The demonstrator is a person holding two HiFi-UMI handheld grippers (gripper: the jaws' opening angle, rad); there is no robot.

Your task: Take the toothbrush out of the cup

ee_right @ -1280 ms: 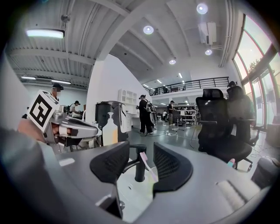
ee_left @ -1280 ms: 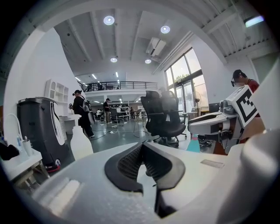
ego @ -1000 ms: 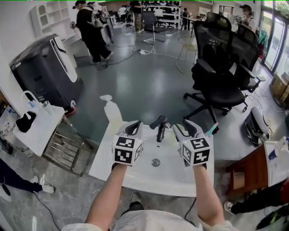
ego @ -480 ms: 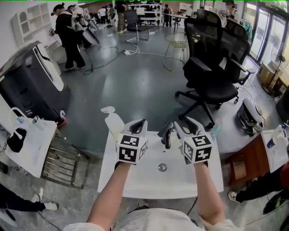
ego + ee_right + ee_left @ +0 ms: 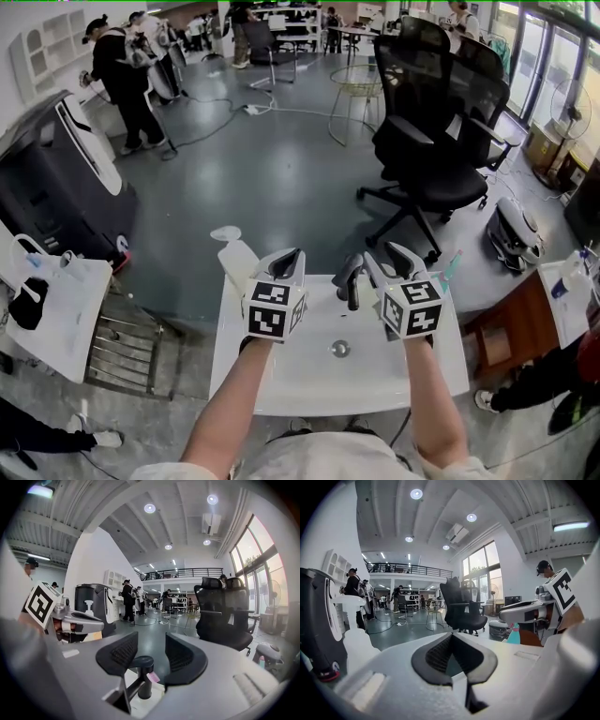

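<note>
A teal toothbrush (image 5: 450,266) stands upright at the back right corner of the white sink (image 5: 300,375). It also shows in the left gripper view as a teal toothbrush tip (image 5: 513,634). The cup is hidden behind my right gripper. My right gripper (image 5: 394,260) hovers over the basin just left of the toothbrush. Its jaws are open and empty and frame the black faucet (image 5: 142,677). My left gripper (image 5: 284,259) hangs over the basin's left side. Its pads meet at the tips (image 5: 451,637) with nothing between them.
The black faucet (image 5: 350,277) rises between the two grippers. A white soap dispenser (image 5: 234,251) stands at the sink's back left. Beyond are a black office chair (image 5: 431,141), a dark machine (image 5: 56,178), a wire rack (image 5: 127,347) and a wooden cabinet (image 5: 511,337).
The head view has shifted and the sink sits a little lower and more central. Both grippers keep much the same places over the basin. Nothing was taken hold of.
</note>
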